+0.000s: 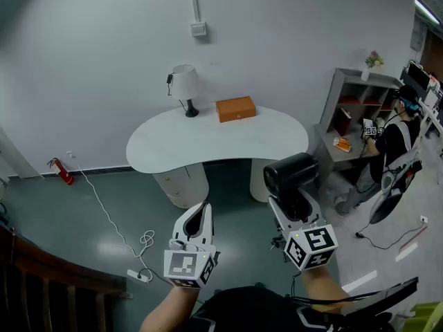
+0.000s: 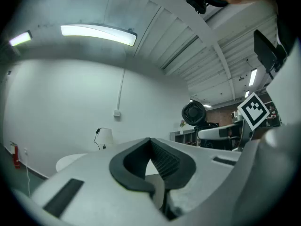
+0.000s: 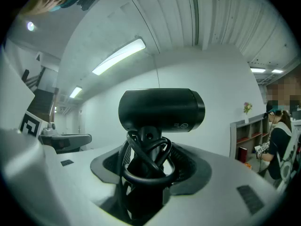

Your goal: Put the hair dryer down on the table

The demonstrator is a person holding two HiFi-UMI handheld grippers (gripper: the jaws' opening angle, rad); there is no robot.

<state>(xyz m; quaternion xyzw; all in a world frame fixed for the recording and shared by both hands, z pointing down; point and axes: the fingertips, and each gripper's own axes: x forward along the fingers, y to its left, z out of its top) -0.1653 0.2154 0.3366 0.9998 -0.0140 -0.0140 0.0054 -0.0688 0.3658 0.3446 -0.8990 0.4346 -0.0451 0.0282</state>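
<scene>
Not done yet - the black hair dryer [image 1: 291,173] is in the air, short of the white table [image 1: 208,140] and off its right-hand end, nothing resting on the top. The right gripper [image 1: 295,207] has its jaws clamped on the dryer's handle, barrel upright above them, with the cord [image 3: 146,171] looped round the handle inside the grip. The left gripper [image 1: 199,216] is on the near side of the table, its jaws pressed together on nothing. Left to do: carry the dryer over the table, lower it, let go. The table lamp [image 1: 184,85] and the orange-brown box [image 1: 235,108] sit at the table's far edge - the near part is free. Hard to tell: the lower handle is buried in the jaws, the plug is not visible, and the dryer covers part of the table's right base.
</scene>
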